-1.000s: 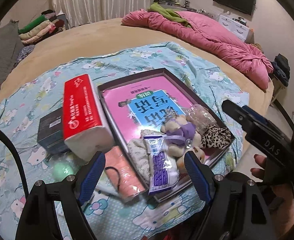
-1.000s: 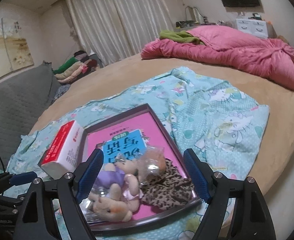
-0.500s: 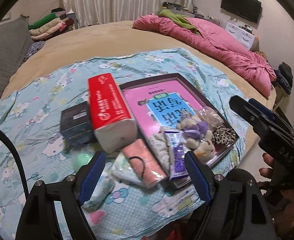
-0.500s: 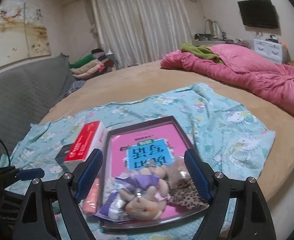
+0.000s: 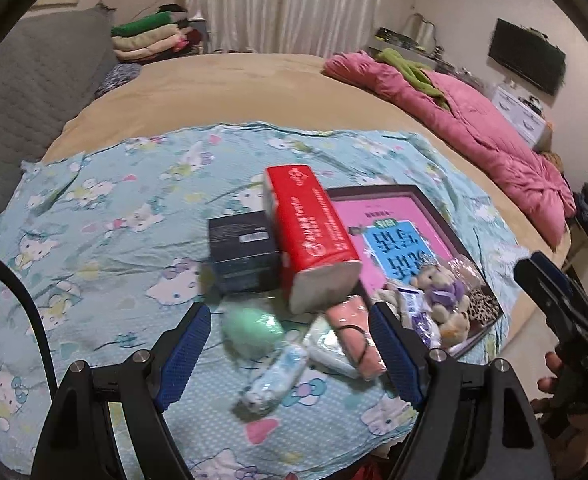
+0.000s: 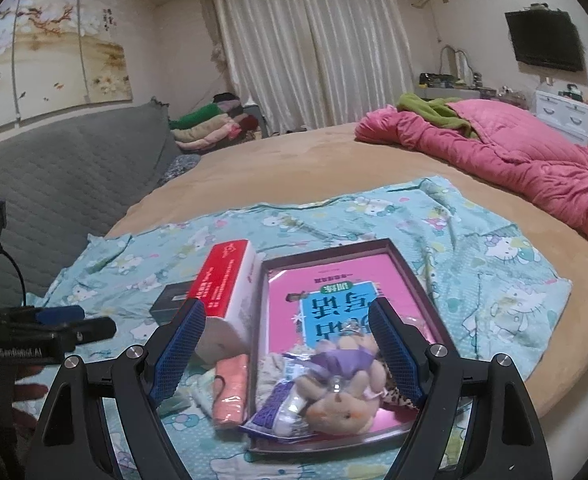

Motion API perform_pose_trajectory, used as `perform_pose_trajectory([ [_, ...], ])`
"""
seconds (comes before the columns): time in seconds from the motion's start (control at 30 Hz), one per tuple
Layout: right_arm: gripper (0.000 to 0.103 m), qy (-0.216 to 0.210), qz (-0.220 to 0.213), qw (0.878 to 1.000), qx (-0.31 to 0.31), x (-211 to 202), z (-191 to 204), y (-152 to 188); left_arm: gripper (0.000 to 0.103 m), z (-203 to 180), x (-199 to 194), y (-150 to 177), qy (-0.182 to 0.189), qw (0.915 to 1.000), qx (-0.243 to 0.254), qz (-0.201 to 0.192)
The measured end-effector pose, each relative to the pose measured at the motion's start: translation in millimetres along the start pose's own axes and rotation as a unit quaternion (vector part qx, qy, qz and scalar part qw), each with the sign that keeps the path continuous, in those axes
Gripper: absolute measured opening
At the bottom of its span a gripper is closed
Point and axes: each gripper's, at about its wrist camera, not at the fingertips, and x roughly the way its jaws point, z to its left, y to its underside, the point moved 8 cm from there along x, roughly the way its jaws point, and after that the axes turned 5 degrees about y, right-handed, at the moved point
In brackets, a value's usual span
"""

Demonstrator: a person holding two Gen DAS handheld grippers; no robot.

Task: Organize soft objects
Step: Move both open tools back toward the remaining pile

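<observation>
Biggest thing first: the tray (image 5: 434, 204) sits at about 3 o'clock in the left view now, having slid off-centre over the last second. So the left gripper (image 5: 289, 354), jaws wide and empty, has swung toward the loose stuff: pink cloth (image 5: 354, 330) at 5 o'clock, mint sponge (image 5: 251, 330) dead centre. Probably next pick. Right gripper (image 6: 289, 350), also wide, hovers over the plush bear (image 6: 344, 390).

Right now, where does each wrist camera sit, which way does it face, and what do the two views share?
Left wrist: on the left gripper, above the sheet's near edge, facing the mint egg-shaped item; the right gripper and hand show at right.
Right wrist: on the right gripper, facing the plush bear in the tray; the left gripper shows at left.
Shared: red tissue pack, tray, bear.
</observation>
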Motion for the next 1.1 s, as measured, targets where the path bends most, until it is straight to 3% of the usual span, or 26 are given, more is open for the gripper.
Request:
perform_pose_trajectory([
  [0.43,0.085,-0.025,0.014,0.999,-0.035,3.6,38.1,9.8,0.081,51.0,-7.4,12.3,-0.014,0.9991,-0.041,0.002],
  [0.77,0.085,-0.033,0.033,0.997,-0.068,15.2,60.8,25.9,0.081,66.1,2.6,24.8,-0.015,0.9981,-0.058,0.013],
  [1.1,0.085,0.004,0.112,0.981,-0.160,51.7,78.2,76.2,0.081,53.8,35.7,50.0,0.011,0.9978,-0.036,0.055],
])
